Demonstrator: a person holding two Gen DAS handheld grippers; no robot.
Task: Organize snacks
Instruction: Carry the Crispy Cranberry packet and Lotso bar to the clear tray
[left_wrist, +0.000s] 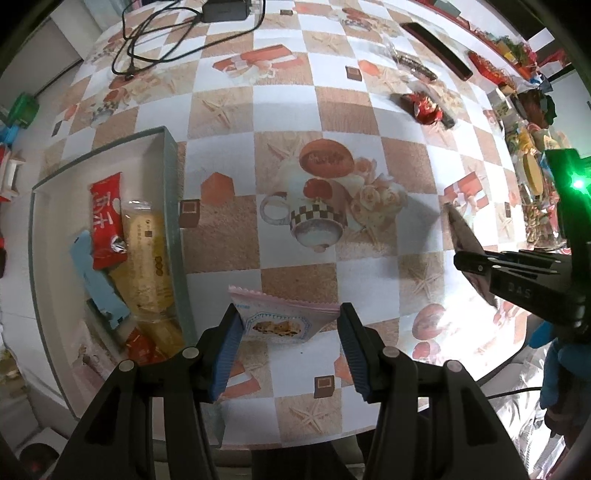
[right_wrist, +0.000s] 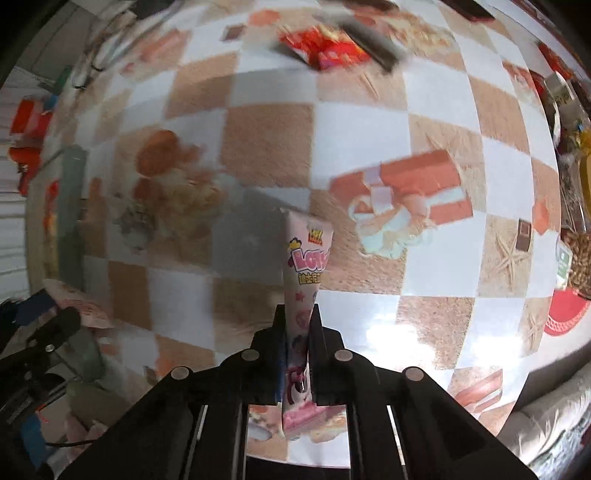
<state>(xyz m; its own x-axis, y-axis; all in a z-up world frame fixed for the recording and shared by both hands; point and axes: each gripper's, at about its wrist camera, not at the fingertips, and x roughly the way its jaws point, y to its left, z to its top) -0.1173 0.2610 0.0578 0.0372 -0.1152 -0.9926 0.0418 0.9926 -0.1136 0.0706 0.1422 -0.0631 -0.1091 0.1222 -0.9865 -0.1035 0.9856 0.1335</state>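
The left gripper (left_wrist: 290, 328) stands about half open, and its ribbed blue pads (left_wrist: 227, 347) press both edges of a flat pastel snack packet (left_wrist: 284, 319). That packet is glossy film with a pink zigzag-cut top edge and a printed window showing a crumbly biscuit. It hangs above the table (left_wrist: 295, 155), whose smooth cloth is a checkerboard of white and sandy-tan squares printed with starfish, gift boxes, roses and a teacup.

At nine o'clock from this gripper lies an open box (left_wrist: 173, 206) with thin grey-green walls and a pale floor. Inside it are a shiny red wrapper (left_wrist: 105, 218), a long clear-film yellow biscuit pack (left_wrist: 147, 251) and a matte light-blue packet (left_wrist: 92, 273), overlapping one another.

At two o'clock the right gripper (left_wrist: 480, 266) shows, black and angular, with a packet edge-on in its grip. In its own view the right gripper (right_wrist: 298, 332) has its fingers drawn nearly together, pinching a narrow pink-and-white pouch (right_wrist: 306, 258). This pouch is slick film, creased into a wedge, with cartoon lettering and a pink bear figure. At twelve o'clock lies a blurred red packet (right_wrist: 325, 48).
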